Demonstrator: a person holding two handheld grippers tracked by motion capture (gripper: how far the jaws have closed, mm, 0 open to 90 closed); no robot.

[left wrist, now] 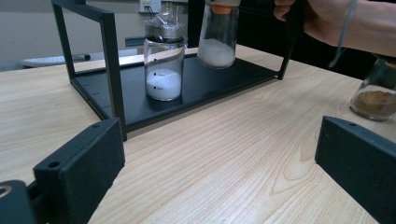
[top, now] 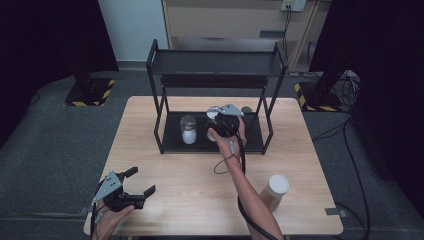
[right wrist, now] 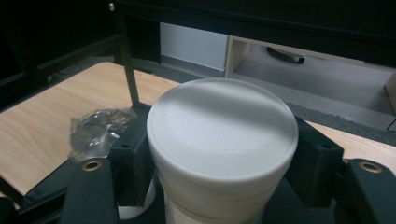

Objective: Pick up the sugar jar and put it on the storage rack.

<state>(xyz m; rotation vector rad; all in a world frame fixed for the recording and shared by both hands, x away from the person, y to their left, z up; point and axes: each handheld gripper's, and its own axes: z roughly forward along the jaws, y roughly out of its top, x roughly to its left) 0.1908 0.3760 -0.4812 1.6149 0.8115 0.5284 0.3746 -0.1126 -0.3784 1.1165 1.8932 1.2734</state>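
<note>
Here the right gripper (top: 223, 125) is clamped on a white-lidded jar (right wrist: 222, 135), its two black jaws pressing the sides just under the lid so that the flat white top faces the right gripper view's camera. Seen from the left gripper view, that jar (left wrist: 218, 35) hangs clear of the shelf floor, white powder in its lower half; it is gripped near the top, probably so the glass body can come down first between the frame posts. Just beside the claw, to its left in the high view, a second jar (top: 188, 129) with a crinkled, foil-like cap stands on the black rack (top: 215, 145), also holding white powder. The held jar looks meant for the bare spot next to it on the lower shelf. Farther out, near the person's right forearm, a jar of brown powder (top: 274, 192) waits on the wooden table (top: 175, 175). The left gripper (top: 135, 186) sits well apart at the near edge, jaws spread wide around nothing, apparently kept out of the way.
</note>
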